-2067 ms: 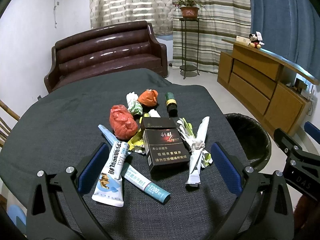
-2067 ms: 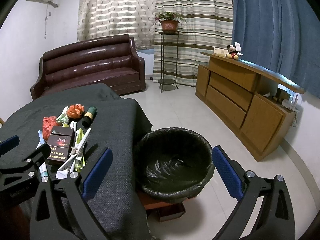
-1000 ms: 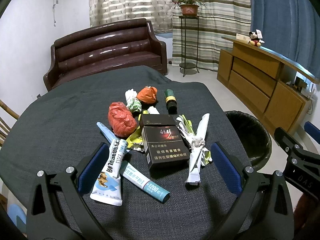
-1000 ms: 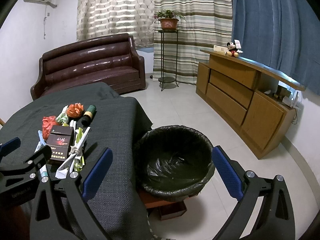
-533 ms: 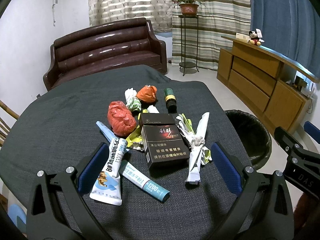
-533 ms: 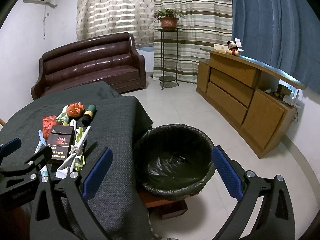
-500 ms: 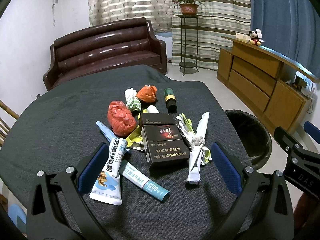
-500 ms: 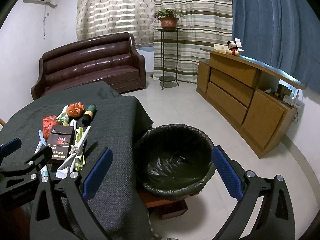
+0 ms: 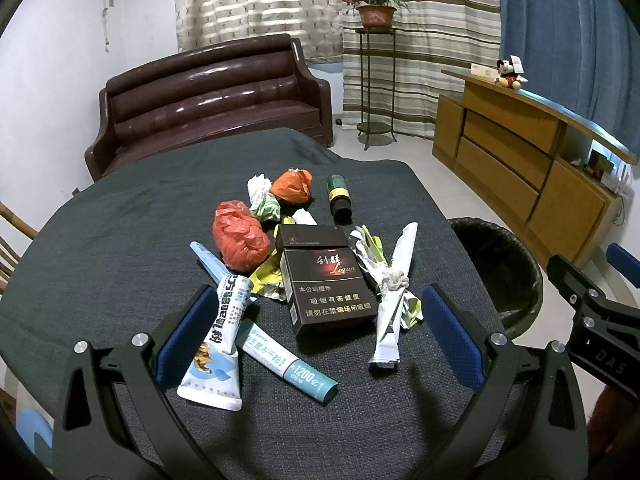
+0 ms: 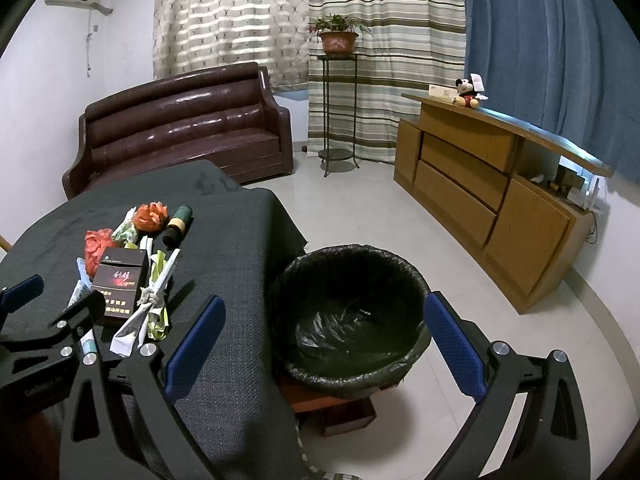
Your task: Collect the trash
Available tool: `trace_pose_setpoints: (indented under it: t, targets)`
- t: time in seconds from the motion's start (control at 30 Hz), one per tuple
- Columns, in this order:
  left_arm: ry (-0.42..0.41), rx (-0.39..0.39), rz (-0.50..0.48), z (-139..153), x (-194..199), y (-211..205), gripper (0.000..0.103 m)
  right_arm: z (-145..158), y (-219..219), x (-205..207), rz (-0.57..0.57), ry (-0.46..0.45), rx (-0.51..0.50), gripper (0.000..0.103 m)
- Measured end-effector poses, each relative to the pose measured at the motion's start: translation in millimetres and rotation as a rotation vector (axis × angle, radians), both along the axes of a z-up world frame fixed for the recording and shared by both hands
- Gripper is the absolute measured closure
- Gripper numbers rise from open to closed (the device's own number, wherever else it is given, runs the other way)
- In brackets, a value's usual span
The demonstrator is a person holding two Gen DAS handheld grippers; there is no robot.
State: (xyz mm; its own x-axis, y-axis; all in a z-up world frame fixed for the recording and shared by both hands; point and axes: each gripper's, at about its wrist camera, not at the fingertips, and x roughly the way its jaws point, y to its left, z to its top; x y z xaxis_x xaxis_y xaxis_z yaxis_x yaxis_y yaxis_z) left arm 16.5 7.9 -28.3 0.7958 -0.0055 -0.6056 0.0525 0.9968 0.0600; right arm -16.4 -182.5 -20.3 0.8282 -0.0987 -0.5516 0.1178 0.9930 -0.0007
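Trash lies in a pile on the dark table (image 9: pixel 120 240): a dark cigarette box (image 9: pixel 326 280), a white squeezed tube (image 9: pixel 218 344), a teal stick packet (image 9: pixel 286 362), a knotted white wrapper (image 9: pixel 394 294), a red bag ball (image 9: pixel 238 236), an orange bag ball (image 9: pixel 292 186) and a green roll (image 9: pixel 338 198). My left gripper (image 9: pixel 316 340) is open and empty, just short of the pile. My right gripper (image 10: pixel 320 344) is open and empty above the black-lined trash bin (image 10: pixel 348 308) beside the table. The pile also shows in the right wrist view, with the cigarette box (image 10: pixel 118 276).
A brown sofa (image 9: pixel 208 100) stands behind the table. A wooden sideboard (image 10: pixel 488 184) runs along the right wall. A plant stand (image 10: pixel 338 112) is by the curtains. The bin stands on the tiled floor (image 10: pixel 360 200) at the table's right edge.
Both grippers have drifted only slightly; the trash pile looks a touch farther up in the left view. Nothing was gripped or released.
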Motion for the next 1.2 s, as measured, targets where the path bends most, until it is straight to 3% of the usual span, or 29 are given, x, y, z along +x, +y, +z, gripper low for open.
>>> trace_pose_setpoints:
  t: [0.07, 0.4, 0.83, 0.9, 0.97, 1.0, 1.2]
  targets:
    - [0.005, -0.005, -0.006, -2.4, 0.0, -1.1, 0.004, -2.2, -0.9, -3.9, -0.04, -0.007, 0.001, 0.006]
    - [0.039, -0.001, 0.035, -24.7, -10.2, 23.5, 0.004, -15.2, 14.5, 5.4, 0.011, 0.021, 0.001, 0.006]
    - [0.112, -0.019, 0.122, -20.6, -20.3, 74.0, 0.011, -15.2, 46.0, 6.7, 0.102, 0.041, 0.02, 0.01]
    - [0.113, -0.007, 0.12, -19.5, -17.5, 72.2, 0.013, -12.8, 44.9, 13.8, 0.11, 0.052, 0.014, 0.013]
    - [0.114, 0.005, 0.11, -18.6, -16.2, 71.5, 0.021, -14.0, 46.5, 13.8, 0.115, 0.063, 0.004, 0.031]
    - [0.118, 0.0, 0.106, -19.1, -13.6, 73.8, 0.024, -14.7, 46.4, 14.8, 0.115, 0.074, 0.007, 0.035]
    - [0.165, 0.001, 0.091, -22.2, -6.1, 78.2, 0.034, -16.7, 43.3, 19.1, 0.12, 0.103, 0.03, 0.04]
